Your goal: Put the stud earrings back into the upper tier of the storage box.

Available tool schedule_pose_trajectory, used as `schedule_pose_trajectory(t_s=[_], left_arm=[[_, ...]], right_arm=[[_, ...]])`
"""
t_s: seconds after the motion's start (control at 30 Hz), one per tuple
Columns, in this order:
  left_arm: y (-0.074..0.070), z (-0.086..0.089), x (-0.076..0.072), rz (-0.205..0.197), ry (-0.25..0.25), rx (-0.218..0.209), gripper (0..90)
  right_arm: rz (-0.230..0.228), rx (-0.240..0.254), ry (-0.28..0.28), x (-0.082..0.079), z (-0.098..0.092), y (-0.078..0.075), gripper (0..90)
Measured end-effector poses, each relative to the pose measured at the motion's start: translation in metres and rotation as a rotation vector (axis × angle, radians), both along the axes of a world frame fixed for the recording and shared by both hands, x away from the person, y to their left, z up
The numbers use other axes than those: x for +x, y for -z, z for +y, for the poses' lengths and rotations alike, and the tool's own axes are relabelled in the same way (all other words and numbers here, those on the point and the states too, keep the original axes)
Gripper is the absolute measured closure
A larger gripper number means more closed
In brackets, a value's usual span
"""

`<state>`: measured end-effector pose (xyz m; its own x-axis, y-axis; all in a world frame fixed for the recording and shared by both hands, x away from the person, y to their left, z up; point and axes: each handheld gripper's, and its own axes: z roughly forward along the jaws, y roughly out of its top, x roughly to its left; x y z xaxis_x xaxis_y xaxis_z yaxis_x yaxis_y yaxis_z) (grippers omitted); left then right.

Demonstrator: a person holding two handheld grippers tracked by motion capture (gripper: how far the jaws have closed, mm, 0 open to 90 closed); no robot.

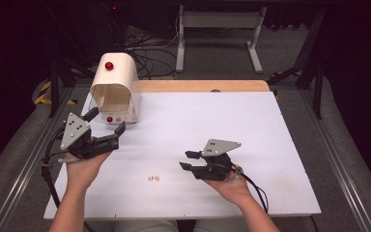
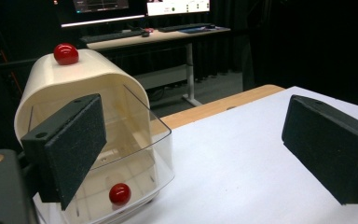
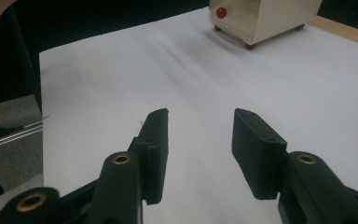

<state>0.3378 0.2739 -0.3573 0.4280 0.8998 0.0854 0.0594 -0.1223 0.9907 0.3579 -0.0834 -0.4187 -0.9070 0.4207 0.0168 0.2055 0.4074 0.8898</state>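
Note:
A cream domed box [image 1: 115,89] with a clear front flap stands at the back left of the white table [image 1: 232,121]. It has a red knob [image 1: 109,65] on top and a second red knob [image 1: 109,119] low at its front. My left gripper [image 1: 106,121] stands open just in front of the box, nothing between its pads. In the left gripper view the box [image 2: 74,84] sits behind the left pad [image 2: 70,149]. My right gripper [image 1: 186,160] is open low over the table's middle, pointing left, jaws partly apart [image 3: 200,135] with bare table between them. Two tiny tan bits [image 1: 153,178] lie left of it.
A wooden strip [image 1: 203,86] runs along the table's far edge. Behind it stand a white desk frame [image 1: 217,29] and loose cables on the floor. Metal rails [image 1: 26,159] flank the table on both sides. A desk with monitors [image 2: 140,18] stands in the dark background.

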Motion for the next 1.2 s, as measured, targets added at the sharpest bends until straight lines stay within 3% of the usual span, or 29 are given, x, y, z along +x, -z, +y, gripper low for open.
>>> schedule_pose_trajectory(t_s=[0.4, 0.7, 1.2], left_arm=[[-0.001, 0.000, 0.000, 0.003, 0.001, 0.002, 7.0], [-0.001, 0.001, -0.001, 0.013, 0.007, 0.007, 7.1], [0.002, 0.000, 0.001, 0.025, 0.018, 0.011, 7.3]], right_arm=[[0.012, -0.043, -0.036, -0.004, 0.019, 0.010, 66.7], [0.028, -0.087, -0.031, -0.004, 0.038, 0.016, 69.6], [0.053, -0.119, -0.050, 0.000, 0.058, 0.026, 72.7]])
